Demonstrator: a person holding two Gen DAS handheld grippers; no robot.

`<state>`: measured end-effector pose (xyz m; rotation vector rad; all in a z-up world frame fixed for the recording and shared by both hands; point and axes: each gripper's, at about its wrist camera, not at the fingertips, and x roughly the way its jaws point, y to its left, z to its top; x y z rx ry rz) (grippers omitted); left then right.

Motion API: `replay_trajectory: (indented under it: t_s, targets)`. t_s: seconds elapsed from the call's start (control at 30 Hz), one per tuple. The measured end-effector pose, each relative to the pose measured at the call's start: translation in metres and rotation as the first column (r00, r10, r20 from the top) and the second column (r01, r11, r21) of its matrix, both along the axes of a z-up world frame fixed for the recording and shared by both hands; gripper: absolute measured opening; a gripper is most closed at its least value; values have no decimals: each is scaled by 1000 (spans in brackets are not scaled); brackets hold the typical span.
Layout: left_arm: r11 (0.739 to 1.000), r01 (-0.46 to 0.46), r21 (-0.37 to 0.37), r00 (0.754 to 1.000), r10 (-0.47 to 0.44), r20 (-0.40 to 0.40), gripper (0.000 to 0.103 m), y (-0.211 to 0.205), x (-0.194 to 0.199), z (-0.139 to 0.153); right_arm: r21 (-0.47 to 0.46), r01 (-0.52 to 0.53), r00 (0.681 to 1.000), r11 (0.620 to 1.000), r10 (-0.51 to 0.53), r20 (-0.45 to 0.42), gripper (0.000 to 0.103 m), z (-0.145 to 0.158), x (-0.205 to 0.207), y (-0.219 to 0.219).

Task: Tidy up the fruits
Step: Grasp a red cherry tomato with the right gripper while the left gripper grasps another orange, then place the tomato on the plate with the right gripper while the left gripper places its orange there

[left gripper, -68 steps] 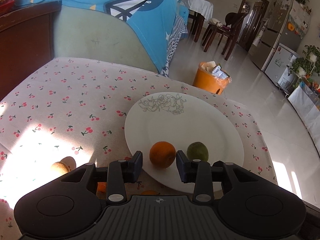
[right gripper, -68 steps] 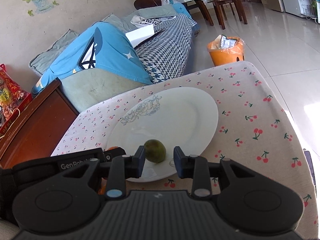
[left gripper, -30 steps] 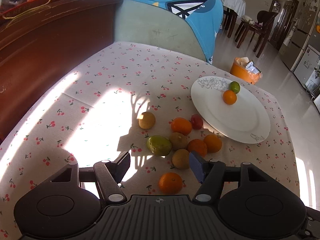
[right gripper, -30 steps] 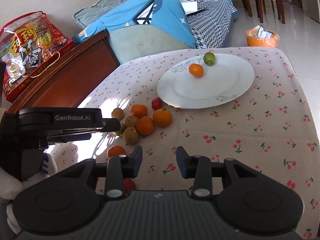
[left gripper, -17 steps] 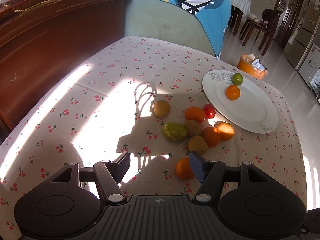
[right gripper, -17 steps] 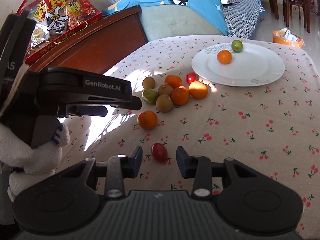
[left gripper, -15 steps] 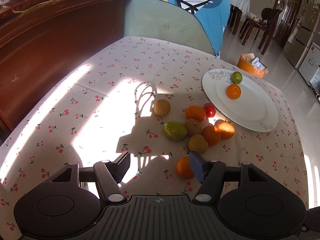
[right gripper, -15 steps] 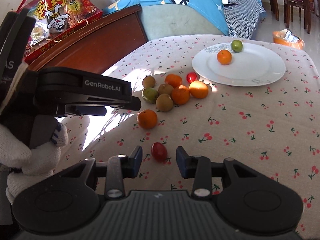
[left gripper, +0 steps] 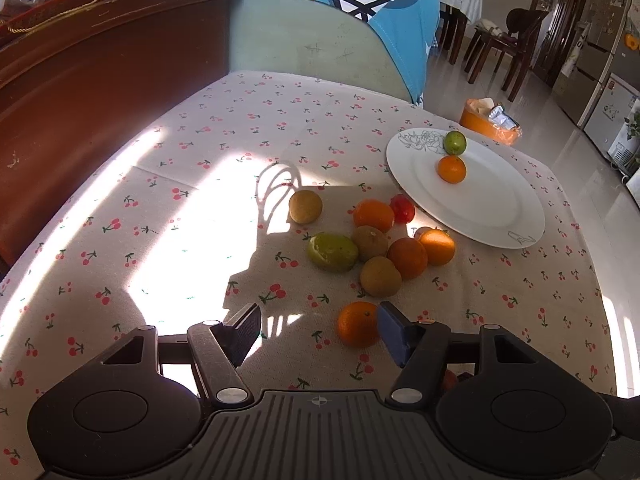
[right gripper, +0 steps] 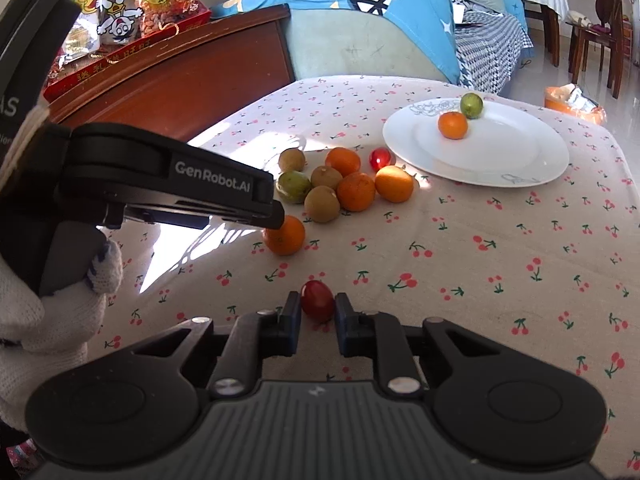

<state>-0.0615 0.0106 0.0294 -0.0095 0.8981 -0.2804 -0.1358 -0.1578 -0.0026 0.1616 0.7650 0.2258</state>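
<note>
A white plate (left gripper: 492,204) (right gripper: 520,152) holds an orange (left gripper: 451,169) and a green lime (left gripper: 455,142). A pile of oranges, brown fruits and a green fruit (left gripper: 332,252) lies on the cherry-print cloth beside it. My left gripper (left gripper: 316,330) is open, with a lone orange (left gripper: 357,324) just inside its right finger. My right gripper (right gripper: 317,320) has its fingers close on both sides of a small red tomato (right gripper: 317,301) on the cloth; contact is unclear.
A second red tomato (left gripper: 402,209) lies by the plate's edge. A dark wooden cabinet (left gripper: 100,80) with a snack bag (right gripper: 120,8) flanks the table's left. A sofa with a blue cloth (left gripper: 340,20) stands behind. An orange bin (left gripper: 490,122) is on the floor.
Both grippers pulled back from the plate, leaving the orange and lime on it. The left moved toward the lone orange. The right advanced around the red tomato and narrowed.
</note>
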Motion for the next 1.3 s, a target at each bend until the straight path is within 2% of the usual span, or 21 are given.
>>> replay_trajectory:
  t_s: [0.2,0.37,0.7,0.9,1.3]
  targets:
    - [998,56,-5,998,-56,3,60,-10,-5,-5,24,157,988,987,-157,-12,18,0,7,-25]
    - [997,76,14,997,-76,1,46,-19,-5,-14,38,221,975,975,-220,-25,18,-3,11,-38]
    - [996,81,45,996,-82,23,37,-27,-6,-20,61,230,973,971,-228,-28,21,-4,11,-39]
    - [995,91,50,995,-93,41,27,-28,-8,-21,45,222,975,974,-221,-22,22,-5,12,-36]
    - [997,74,20,995,-75,63,26,-31,-10,-14,52,226,974,973,-225,-16,18,-4,12,-39]
